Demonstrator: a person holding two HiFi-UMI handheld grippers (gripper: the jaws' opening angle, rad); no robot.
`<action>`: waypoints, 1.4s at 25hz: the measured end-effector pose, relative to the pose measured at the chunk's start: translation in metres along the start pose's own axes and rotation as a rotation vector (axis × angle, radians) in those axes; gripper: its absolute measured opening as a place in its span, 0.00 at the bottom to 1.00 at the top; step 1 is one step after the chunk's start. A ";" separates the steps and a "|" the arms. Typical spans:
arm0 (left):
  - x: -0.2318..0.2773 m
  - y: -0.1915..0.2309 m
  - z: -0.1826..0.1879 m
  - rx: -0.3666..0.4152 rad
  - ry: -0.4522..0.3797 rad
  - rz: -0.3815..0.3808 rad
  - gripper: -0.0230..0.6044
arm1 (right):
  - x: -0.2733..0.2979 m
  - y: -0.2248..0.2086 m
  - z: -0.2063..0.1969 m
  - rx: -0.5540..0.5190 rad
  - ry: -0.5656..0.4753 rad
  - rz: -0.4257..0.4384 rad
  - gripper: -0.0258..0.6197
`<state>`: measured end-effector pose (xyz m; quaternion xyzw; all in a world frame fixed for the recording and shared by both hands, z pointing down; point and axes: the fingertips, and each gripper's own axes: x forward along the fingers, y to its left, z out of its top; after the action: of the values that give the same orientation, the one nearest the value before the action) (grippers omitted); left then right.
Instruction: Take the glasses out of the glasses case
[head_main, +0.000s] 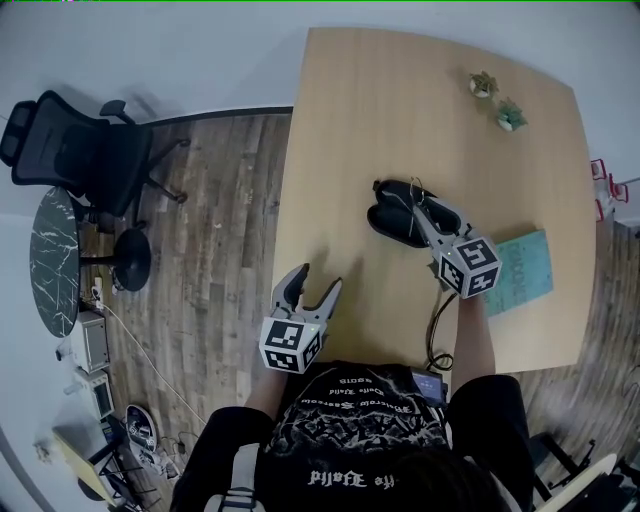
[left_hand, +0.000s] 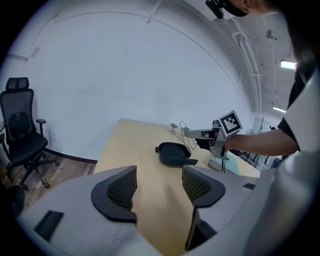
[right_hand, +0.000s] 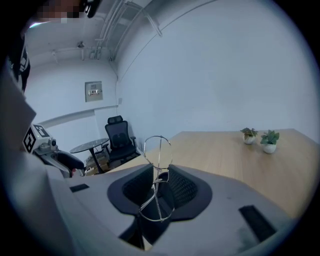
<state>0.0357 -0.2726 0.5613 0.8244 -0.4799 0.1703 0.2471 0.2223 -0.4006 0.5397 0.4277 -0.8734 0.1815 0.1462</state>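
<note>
The black glasses case (head_main: 398, 216) lies open on the wooden table (head_main: 340, 120), its lid folded back; it also shows in the left gripper view (left_hand: 173, 152). My right gripper (head_main: 416, 203) hovers just above the case, shut on the thin wire-rimmed glasses (right_hand: 159, 172), which stand on edge between its pads (right_hand: 184, 187). In the left gripper view the glasses (left_hand: 184, 127) stick out from the right gripper (left_hand: 192, 133), lifted off the case. My left gripper (head_main: 316, 287) is open with nothing in it, over the table's near left part, well short of the case (left_hand: 159, 187).
Two small potted plants (head_main: 483, 85) (head_main: 511, 117) stand at the table's far right. A teal book (head_main: 522, 270) lies right of the case, with a black cable (head_main: 437, 330) near the front edge. An office chair (head_main: 90, 150) and a round marble table (head_main: 55, 262) stand on the floor at left.
</note>
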 end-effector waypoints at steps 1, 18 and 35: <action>0.000 -0.002 0.002 0.003 -0.004 -0.005 0.50 | -0.004 0.003 0.003 0.007 -0.025 -0.008 0.20; -0.033 -0.029 0.056 0.045 -0.172 -0.072 0.50 | -0.083 0.084 0.035 0.144 -0.317 -0.068 0.20; -0.088 -0.040 0.048 0.066 -0.264 -0.048 0.05 | -0.137 0.154 -0.004 0.181 -0.344 -0.159 0.20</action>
<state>0.0309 -0.2211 0.4672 0.8586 -0.4825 0.0702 0.1586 0.1808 -0.2159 0.4576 0.5313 -0.8291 0.1713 -0.0304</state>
